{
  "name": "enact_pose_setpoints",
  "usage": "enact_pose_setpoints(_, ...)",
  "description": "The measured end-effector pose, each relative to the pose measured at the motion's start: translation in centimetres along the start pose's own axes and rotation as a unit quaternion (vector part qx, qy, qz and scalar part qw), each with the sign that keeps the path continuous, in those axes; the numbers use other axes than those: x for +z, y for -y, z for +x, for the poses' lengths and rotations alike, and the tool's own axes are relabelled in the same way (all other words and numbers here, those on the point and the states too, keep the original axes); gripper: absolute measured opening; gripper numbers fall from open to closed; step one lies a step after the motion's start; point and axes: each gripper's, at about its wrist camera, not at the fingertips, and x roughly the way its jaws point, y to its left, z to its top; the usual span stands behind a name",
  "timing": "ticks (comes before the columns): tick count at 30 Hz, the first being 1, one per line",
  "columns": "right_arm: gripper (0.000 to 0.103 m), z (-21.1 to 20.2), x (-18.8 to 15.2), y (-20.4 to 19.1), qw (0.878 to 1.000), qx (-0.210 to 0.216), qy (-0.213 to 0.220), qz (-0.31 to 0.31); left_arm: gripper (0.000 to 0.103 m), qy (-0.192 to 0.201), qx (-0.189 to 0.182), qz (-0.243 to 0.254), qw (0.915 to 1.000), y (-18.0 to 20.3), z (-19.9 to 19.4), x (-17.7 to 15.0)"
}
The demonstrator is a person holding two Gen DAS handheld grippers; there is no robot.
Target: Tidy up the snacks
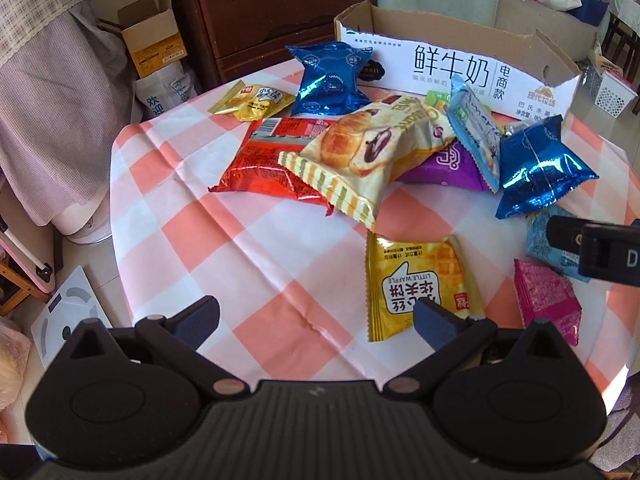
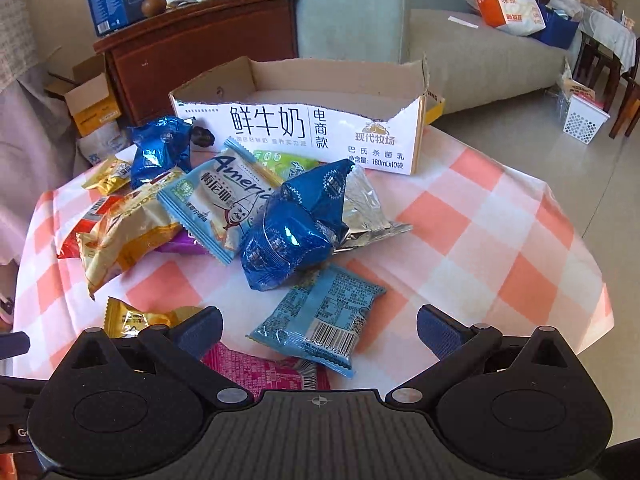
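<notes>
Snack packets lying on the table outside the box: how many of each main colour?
Dark blue foil packets: 2
Light blue packets: 2
Yellow packets: 2
Red packet: 1
Cream bread packet: 1
Purple packet: 1
Green packet: 1
Pink packet: 1
Total: 11; small dark item unclear, not counted.

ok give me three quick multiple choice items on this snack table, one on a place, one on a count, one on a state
1. Where does the bread packet lie?
A. inside the carton
B. partly on the red packet
C. on the floor

2. How many shiny dark blue packets are on the table?
A. two
B. four
C. none

3. The milk carton is:
A. sealed
B. crushed flat
C. open-topped, nothing visible inside

Answers: B, its striped end overlaps the red wrapper; A, one by the carton, one further right; C, torn top shows bare inside walls, the bottom is hidden.
</notes>
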Motion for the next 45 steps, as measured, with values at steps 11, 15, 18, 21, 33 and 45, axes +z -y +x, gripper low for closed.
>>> enact_pose_setpoints(11,0.103,-2.1,2.1,-1.3,0.998,0.008,0.011,-0.067,0.102,-0.001,0.048,-0.026,0.9985,-1.9,-1.5,2.0)
enact_pose_setpoints(15,0.103,-2.1,2.5,-0.9,0.996,0.021,0.008,-0.087,0.102,0.000,0.057,-0.043,0.9974,-2.6,-1.7,2.3)
enact_pose_setpoints(18,0.103,-1.4,2.0,-0.4,0.998,0.033,-0.003,-0.056,0.102,-0.003,0.059,-0.049,0.9971,-2.6,-1.3,2.3)
enact_pose_setpoints(21,0.103,-0.7,1.5,0.2,0.999,0.034,-0.016,-0.012,0.102,0.002,0.065,-0.052,0.9965,-2.5,-1.1,2.1)
enact_pose_setpoints(33,0.103,-0.5,1.4,0.1,1.000,0.000,-0.011,-0.003,0.102,0.004,0.046,-0.075,0.9961,-2.3,-0.8,2.2)
enact_pose_setpoints(45,0.103,-0.2,1.3,-1.2,0.999,-0.016,-0.013,-0.033,0.102,0.006,0.049,-0.057,0.9971,-1.2,-0.5,2.3)
